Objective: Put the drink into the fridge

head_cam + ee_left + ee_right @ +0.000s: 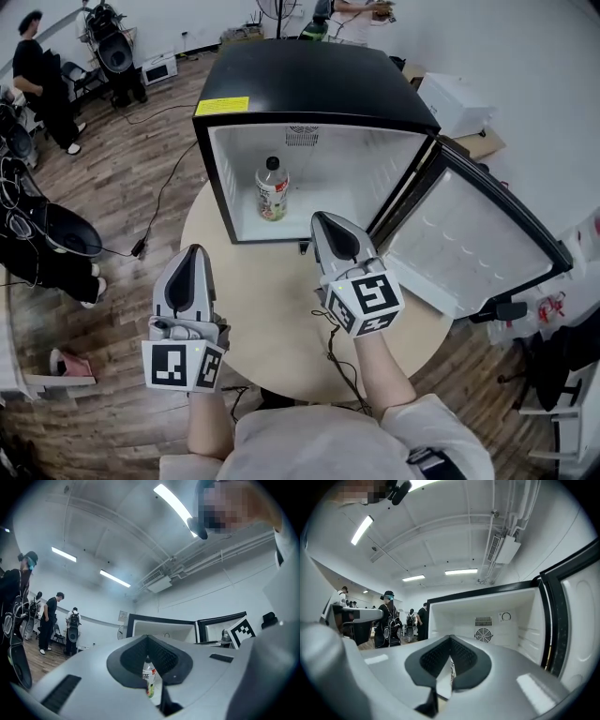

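Bottle (272,189) stands in the open fridge (309,89); grippers outside.
The bottle is upright at the left of the fridge floor. The right gripper (324,218), jaws together and empty, sits before the opening; the left gripper (194,249), over the table (272,323), seems closed on nothing too.

Right gripper (450,641) fingers (465,659) closed; open fridge (506,632) ahead, door (581,620) at right.

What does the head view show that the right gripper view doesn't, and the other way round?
Head view only: the round table, the left gripper, the yellow sticker atop the fridge. Right gripper view only: the dial on the back wall, the ceiling lights. Both: the open fridge, its white interior, and the right gripper.
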Motion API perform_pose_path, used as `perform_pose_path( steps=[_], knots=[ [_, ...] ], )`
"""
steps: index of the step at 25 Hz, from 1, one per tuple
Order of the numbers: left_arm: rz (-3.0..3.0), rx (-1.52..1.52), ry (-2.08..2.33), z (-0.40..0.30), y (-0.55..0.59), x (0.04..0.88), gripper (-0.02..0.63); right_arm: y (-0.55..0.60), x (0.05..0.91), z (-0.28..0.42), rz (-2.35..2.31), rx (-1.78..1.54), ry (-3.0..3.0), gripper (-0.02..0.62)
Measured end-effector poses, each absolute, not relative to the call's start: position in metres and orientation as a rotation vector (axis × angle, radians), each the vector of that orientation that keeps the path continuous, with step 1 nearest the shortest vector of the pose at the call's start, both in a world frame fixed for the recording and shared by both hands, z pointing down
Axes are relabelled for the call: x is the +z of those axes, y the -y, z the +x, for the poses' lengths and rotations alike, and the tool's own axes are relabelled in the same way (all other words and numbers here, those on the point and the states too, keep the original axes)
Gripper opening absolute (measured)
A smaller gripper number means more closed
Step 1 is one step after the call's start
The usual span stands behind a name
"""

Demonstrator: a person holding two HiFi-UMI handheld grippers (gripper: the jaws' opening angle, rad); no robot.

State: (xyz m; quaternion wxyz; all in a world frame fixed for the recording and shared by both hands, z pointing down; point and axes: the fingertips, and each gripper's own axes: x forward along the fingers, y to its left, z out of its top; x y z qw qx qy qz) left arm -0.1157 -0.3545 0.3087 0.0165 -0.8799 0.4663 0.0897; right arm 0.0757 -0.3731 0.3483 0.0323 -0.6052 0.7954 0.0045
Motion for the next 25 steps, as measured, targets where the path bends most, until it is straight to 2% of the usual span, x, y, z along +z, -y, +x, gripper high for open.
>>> perform_pose_path(
  steps=[25],
  knots=[
    [-2.668,0.347,-1.412,-0.076,0.23,0.275,0.008,0.214,0.311,0.13,-1.861,0.108,-2.363,0.011]
  ],
)
